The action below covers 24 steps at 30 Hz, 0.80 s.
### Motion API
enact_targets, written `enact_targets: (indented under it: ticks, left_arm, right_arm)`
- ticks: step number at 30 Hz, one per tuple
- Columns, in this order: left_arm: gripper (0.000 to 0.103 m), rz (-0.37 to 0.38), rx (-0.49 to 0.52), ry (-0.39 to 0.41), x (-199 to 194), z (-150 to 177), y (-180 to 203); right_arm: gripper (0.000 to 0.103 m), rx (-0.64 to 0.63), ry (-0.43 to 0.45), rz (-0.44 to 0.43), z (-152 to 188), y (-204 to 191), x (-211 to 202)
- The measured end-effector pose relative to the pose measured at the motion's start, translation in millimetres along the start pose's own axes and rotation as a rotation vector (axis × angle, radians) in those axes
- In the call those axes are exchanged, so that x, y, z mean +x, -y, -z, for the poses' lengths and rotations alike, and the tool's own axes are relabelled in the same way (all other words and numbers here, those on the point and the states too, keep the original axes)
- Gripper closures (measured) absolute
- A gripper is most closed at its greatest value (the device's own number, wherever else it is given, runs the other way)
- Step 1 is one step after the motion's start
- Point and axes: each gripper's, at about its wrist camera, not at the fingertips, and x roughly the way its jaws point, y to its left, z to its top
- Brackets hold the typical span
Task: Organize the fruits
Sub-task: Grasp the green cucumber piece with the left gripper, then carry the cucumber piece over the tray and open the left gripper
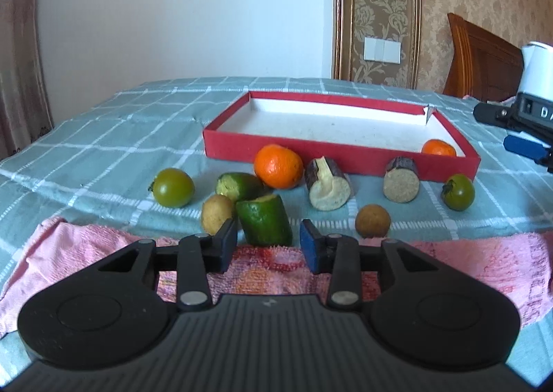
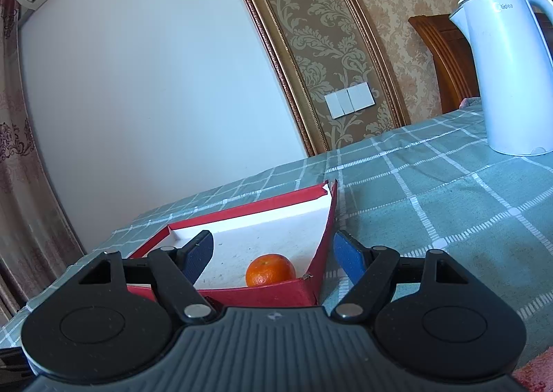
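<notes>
Inside the red box lies one orange; both grippers hold nothing, their jaws parted.

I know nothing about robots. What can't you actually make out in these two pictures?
- Left wrist view: whether the left gripper's jaws press the cucumber piece or only flank it.
- Left wrist view: the kettle is cut off by the right edge.
- Left wrist view: the orange's lower part sits behind the box's near wall.
- Right wrist view: the right gripper hides the box's near left part.
</notes>
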Motion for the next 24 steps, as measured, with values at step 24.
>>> enact_targets:
  ticks: [24]
  left_arm:
    - [0.076, 0.037, 0.013, 0.006, 0, -31, 14]
  right_arm:
    - [0.026, -0.002, -0.002, 0.000, 2, -2, -1]
